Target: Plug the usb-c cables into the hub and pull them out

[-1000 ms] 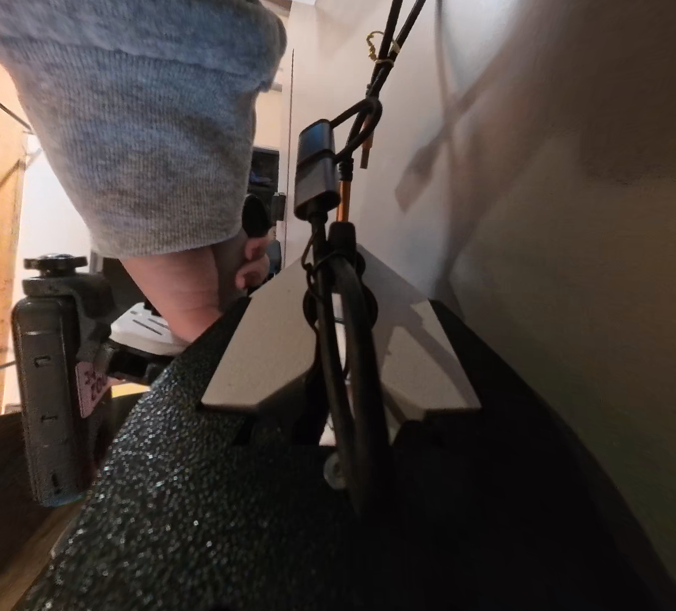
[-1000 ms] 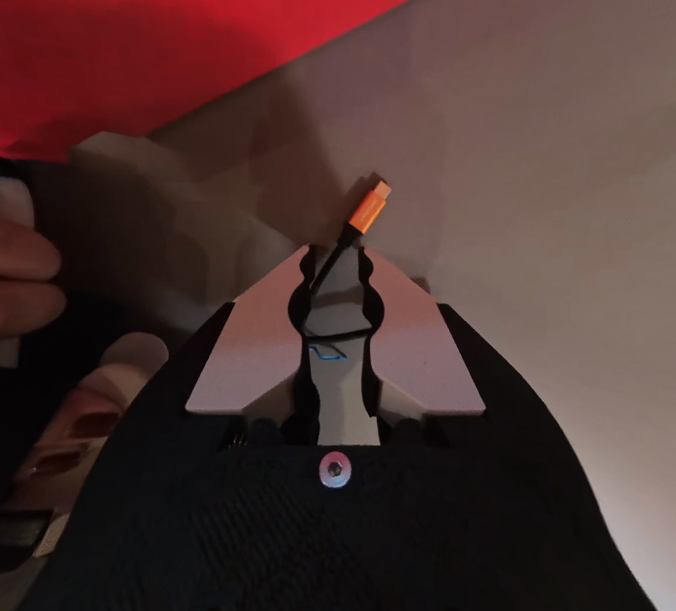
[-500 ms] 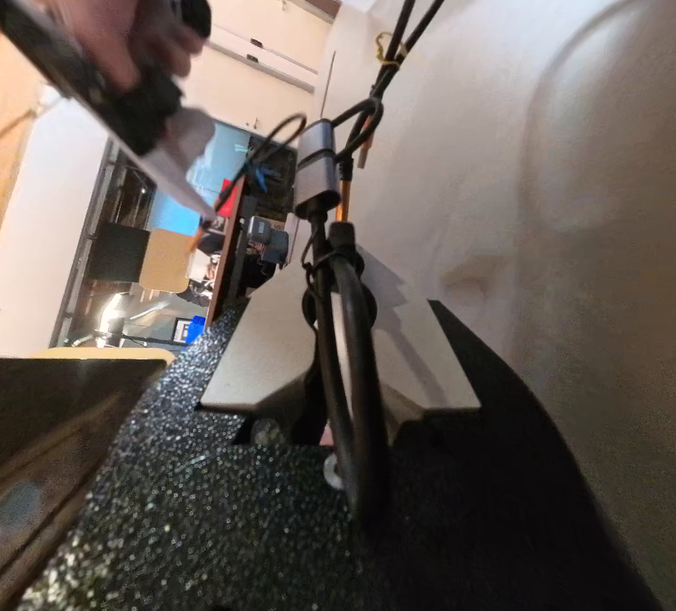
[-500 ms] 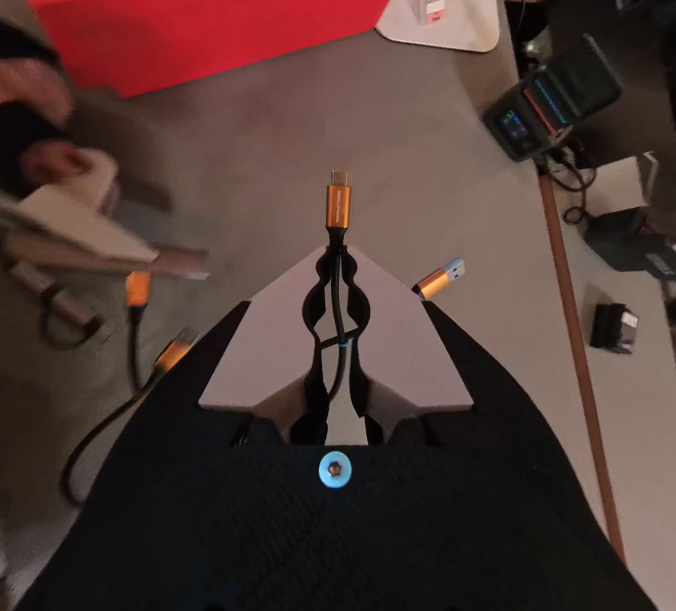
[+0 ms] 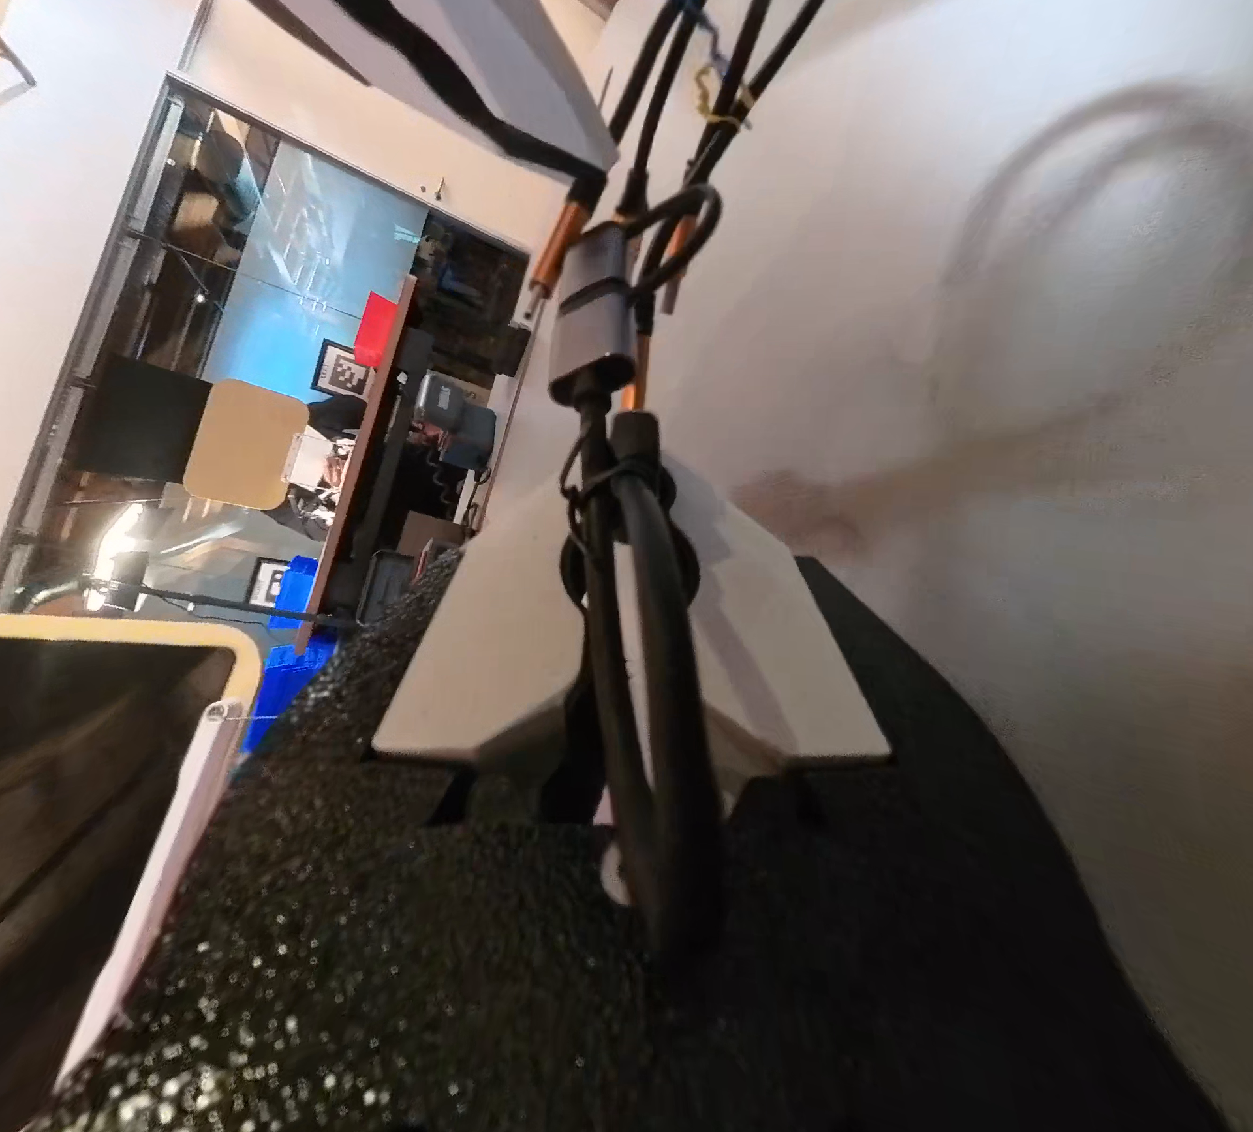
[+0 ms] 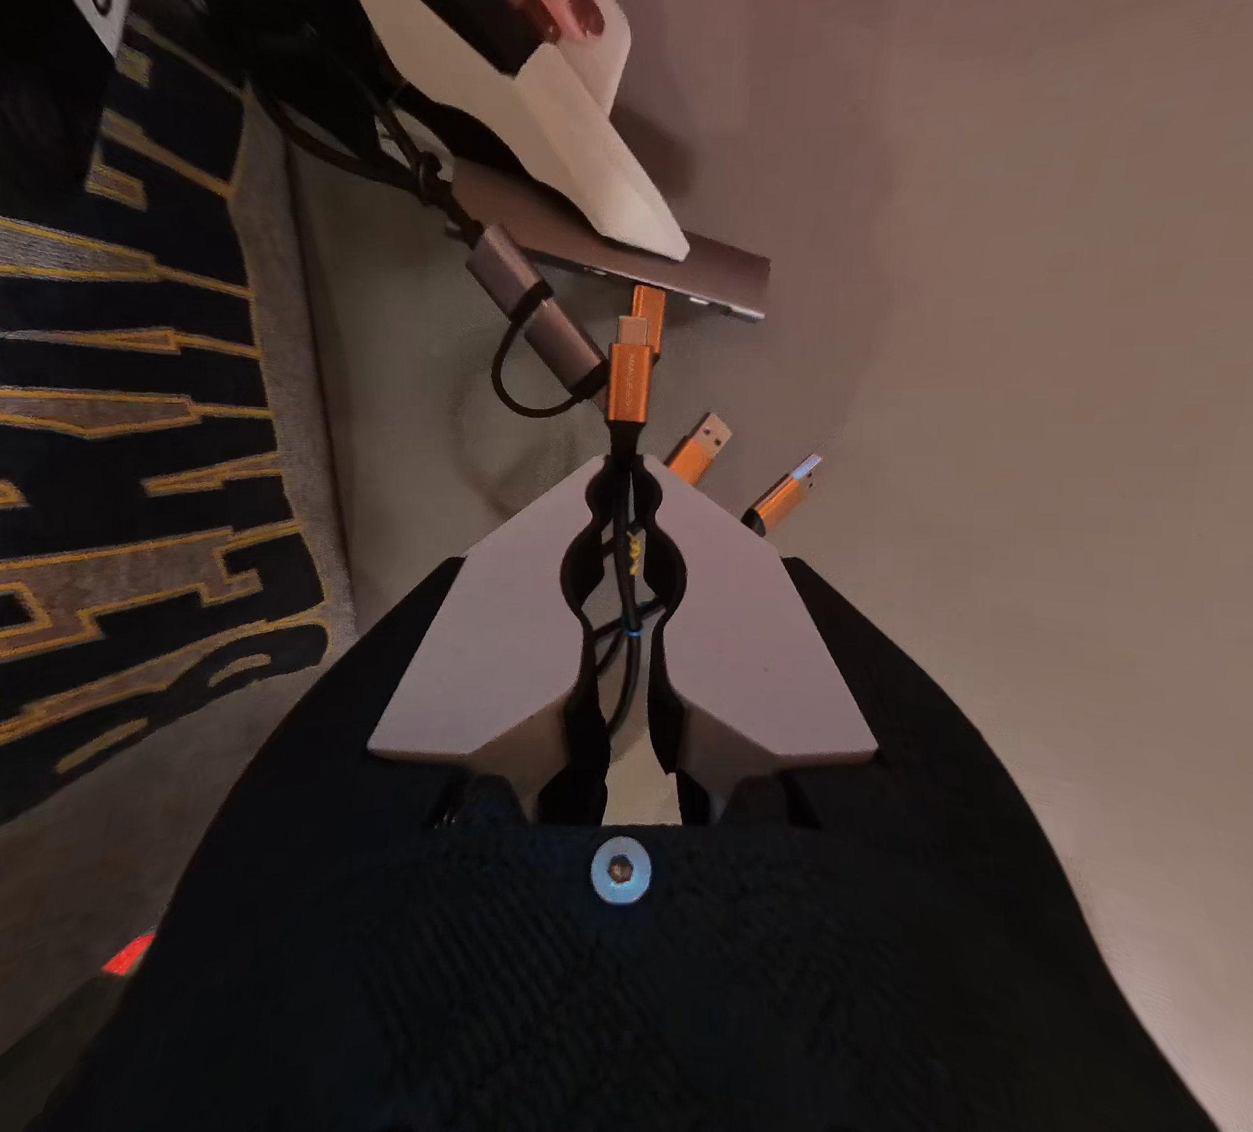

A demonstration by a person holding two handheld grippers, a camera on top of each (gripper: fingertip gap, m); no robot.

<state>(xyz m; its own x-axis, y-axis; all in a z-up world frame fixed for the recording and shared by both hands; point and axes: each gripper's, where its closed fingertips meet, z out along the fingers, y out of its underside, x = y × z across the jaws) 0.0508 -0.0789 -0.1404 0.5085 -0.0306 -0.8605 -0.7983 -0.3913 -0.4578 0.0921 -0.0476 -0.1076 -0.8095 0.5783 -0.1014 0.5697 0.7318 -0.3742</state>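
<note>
My left gripper [image 5: 624,476] is shut on the flat grey hub [image 5: 644,659], seen edge-on between its fingers. The hub's short black lead ends in a grey adapter [image 5: 590,320] ahead. In the right wrist view the hub [image 6: 719,272] lies on the grey table [image 6: 983,354] under the left gripper's white fingers [image 6: 542,103]. My right gripper [image 6: 627,465] is shut on a black cable behind its orange USB-C plug [image 6: 630,384]. The plug tip sits close to the hub's near edge. Another orange plug [image 6: 649,308] sits at that edge. The right gripper [image 5: 590,171] shows at the top of the left view.
Two loose orange USB-A plugs [image 6: 698,455] [image 6: 786,496] lie on the table right of my right gripper. A black and gold patterned fabric [image 6: 135,421] fills the left. A person's hand [image 6: 556,8] grips the left tool. Several black cables [image 5: 678,49] run past the hub.
My right gripper has swung left with the orange USB-C plug, from the open table by a red bin to the hub's edge. My left gripper stays clamped on the hub.
</note>
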